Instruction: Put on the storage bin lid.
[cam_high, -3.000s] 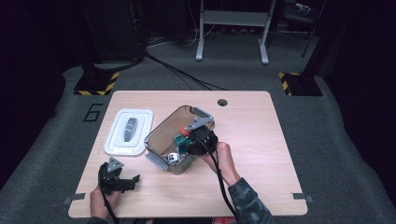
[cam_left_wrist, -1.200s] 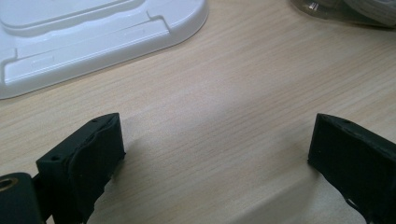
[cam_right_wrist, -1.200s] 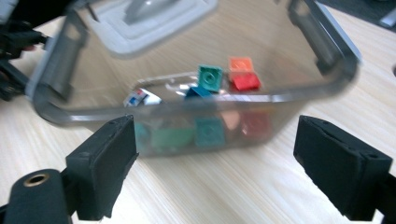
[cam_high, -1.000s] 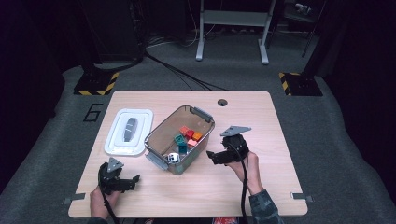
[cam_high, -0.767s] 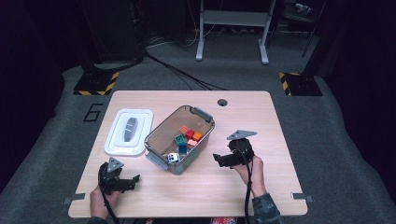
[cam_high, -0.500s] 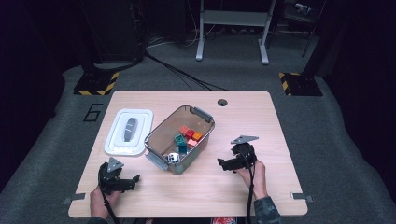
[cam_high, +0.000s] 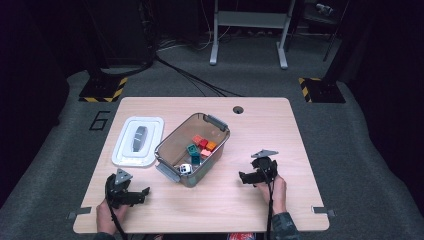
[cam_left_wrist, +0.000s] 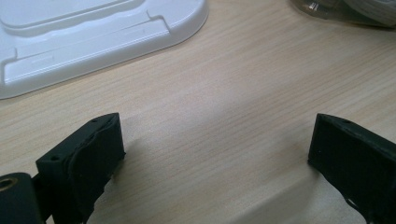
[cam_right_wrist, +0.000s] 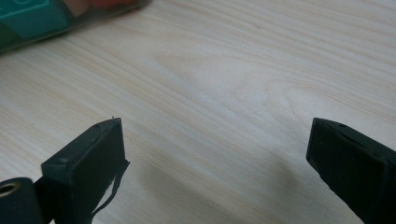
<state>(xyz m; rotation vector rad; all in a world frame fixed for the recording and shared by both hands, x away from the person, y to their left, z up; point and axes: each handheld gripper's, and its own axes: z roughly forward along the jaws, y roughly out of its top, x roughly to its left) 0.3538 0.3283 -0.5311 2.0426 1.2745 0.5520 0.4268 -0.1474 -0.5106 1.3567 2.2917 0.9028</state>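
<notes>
Right hand-held gripper (cam_high: 250, 177): blocky black jaws apart over pale wood-grain table (cam_high: 220, 200).

Both claws rest low and wide open: left claw (cam_high: 145, 191) empty, right claw (cam_high: 242, 177) empty too.

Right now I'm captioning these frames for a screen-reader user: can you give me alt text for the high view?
A clear bin of coloured blocks sits open mid-table, its white lid lying flat to its left. A person's hands rest at the table's near edge, the left gripper and right gripper both open and empty.
</notes>
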